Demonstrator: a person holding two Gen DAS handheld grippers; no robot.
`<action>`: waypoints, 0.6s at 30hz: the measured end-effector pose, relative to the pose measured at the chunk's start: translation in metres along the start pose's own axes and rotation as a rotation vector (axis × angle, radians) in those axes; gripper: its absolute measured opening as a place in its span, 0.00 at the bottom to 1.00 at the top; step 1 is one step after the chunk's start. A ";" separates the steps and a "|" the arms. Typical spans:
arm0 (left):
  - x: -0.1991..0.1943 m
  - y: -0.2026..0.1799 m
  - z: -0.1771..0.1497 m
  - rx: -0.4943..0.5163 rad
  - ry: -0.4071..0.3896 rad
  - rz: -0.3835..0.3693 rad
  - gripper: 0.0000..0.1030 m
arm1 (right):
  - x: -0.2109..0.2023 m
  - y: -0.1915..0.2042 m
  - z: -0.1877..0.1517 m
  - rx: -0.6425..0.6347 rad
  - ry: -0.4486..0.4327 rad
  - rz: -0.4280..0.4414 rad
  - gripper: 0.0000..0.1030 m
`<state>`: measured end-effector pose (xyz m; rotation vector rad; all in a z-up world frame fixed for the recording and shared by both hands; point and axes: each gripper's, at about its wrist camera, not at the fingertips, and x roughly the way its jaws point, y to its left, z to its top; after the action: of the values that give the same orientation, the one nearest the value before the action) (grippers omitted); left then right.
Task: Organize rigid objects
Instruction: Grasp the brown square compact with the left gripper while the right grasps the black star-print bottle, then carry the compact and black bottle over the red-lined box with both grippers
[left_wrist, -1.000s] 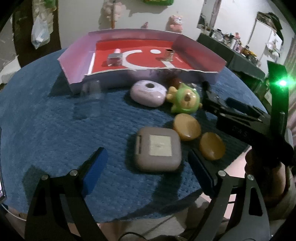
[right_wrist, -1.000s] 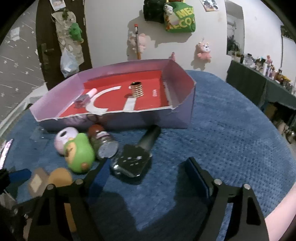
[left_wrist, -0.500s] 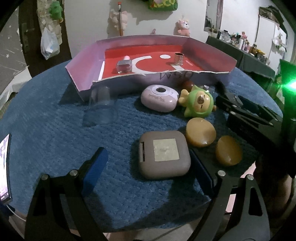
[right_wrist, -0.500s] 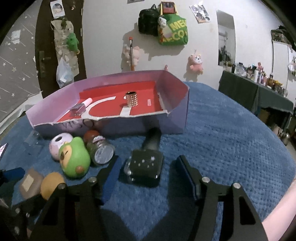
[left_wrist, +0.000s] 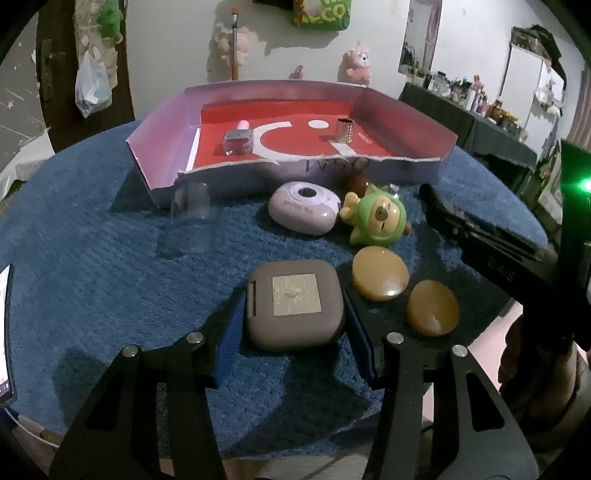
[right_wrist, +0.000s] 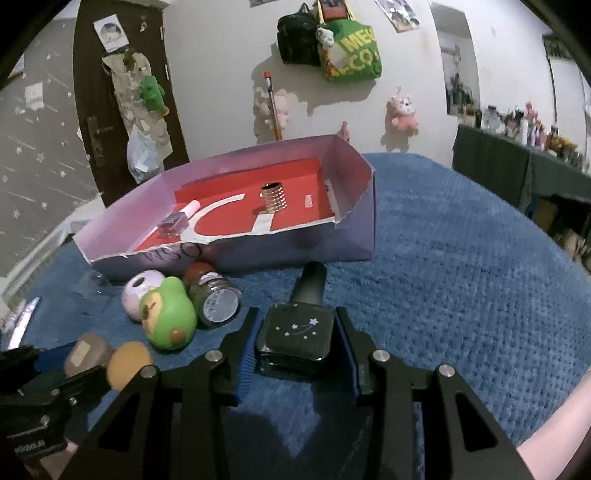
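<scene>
My left gripper (left_wrist: 293, 332) is shut on a grey-brown square case (left_wrist: 293, 302) lying on the blue mat. My right gripper (right_wrist: 297, 347) is shut on the square end of a black bottle with star marks (right_wrist: 295, 334), which lies on the mat. Ahead stands a purple cardboard box (left_wrist: 221, 173) with a red floor; inside are a small clear bottle with pink cap (left_wrist: 238, 140) and a studded gold ring holder (left_wrist: 344, 130). The box also shows in the right wrist view (right_wrist: 295, 243).
On the mat lie a clear glass (left_wrist: 192, 218), a lilac round case (left_wrist: 303, 206), a green toy figure (left_wrist: 380, 221), two amber discs (left_wrist: 380, 273), and a small jar with a silver lid (right_wrist: 218, 302). A dark shelf of bottles (right_wrist: 517, 155) stands at the right.
Both grippers moved forward and closed: the left onto the grey-brown case, the right onto the black bottle. Earlier both were open behind these objects.
</scene>
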<state>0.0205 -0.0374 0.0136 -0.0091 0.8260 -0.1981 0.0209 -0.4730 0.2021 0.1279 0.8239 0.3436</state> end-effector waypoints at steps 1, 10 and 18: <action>-0.001 0.000 0.000 0.000 -0.005 0.000 0.48 | -0.001 -0.001 0.000 0.008 0.004 0.013 0.40; -0.020 0.010 0.015 -0.013 -0.069 -0.020 0.48 | -0.033 0.006 0.013 0.024 -0.021 0.111 0.40; -0.033 0.019 0.029 -0.021 -0.122 -0.012 0.48 | -0.045 0.017 0.024 0.008 -0.049 0.167 0.40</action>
<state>0.0231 -0.0146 0.0554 -0.0451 0.7068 -0.1984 0.0062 -0.4723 0.2541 0.2123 0.7683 0.4930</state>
